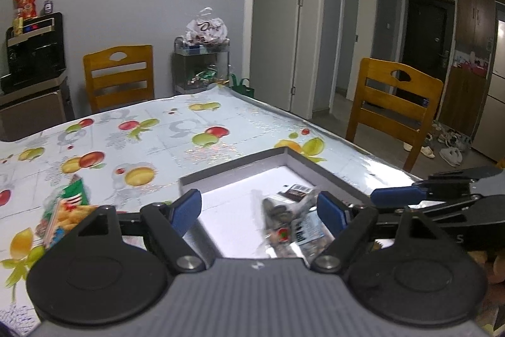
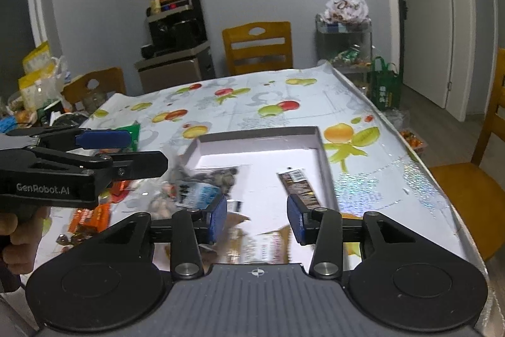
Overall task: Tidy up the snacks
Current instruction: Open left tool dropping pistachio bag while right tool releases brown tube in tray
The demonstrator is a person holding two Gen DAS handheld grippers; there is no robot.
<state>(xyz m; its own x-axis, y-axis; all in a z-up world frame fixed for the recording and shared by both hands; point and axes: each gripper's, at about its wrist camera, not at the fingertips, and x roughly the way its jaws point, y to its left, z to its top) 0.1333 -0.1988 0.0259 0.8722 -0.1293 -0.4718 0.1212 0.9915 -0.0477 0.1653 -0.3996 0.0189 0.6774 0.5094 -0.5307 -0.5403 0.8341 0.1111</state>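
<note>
Both sets of jaws stand spread with nothing between their blue pads. On my left wrist camera, the left gripper (image 1: 258, 207) hangs over the near edge of a shallow grey box (image 1: 233, 169) with a white floor, which sits on the fruit-print tablecloth (image 1: 157, 135). A clear snack packet (image 1: 284, 220) with dark contents lies blurred in the box, below and between the open pads, not touching either as far as I can tell. A small dark packet (image 1: 296, 190) with a barcode lies further in. To my left, on the cloth, I see a green and yellow snack bag (image 1: 68, 207). The right gripper (image 1: 410, 195) reaches in from the right edge. Two wooden chairs (image 1: 120, 75) stand at the far sides of the table.

On my right wrist camera, the right gripper (image 2: 256, 212) also hovers at the near side of the box (image 2: 318, 138), its pads apart. The clear packet (image 2: 202, 185) lies at the box's near-left corner, partly over its edge; it is too blurred to tell whether it rests flat. The dark barcode packet (image 2: 296, 182) lies inside near the right wall. The left gripper (image 2: 132, 150) comes in from the left, its jaws parted, with orange wrappers (image 2: 91, 217) on the cloth below it.
</note>
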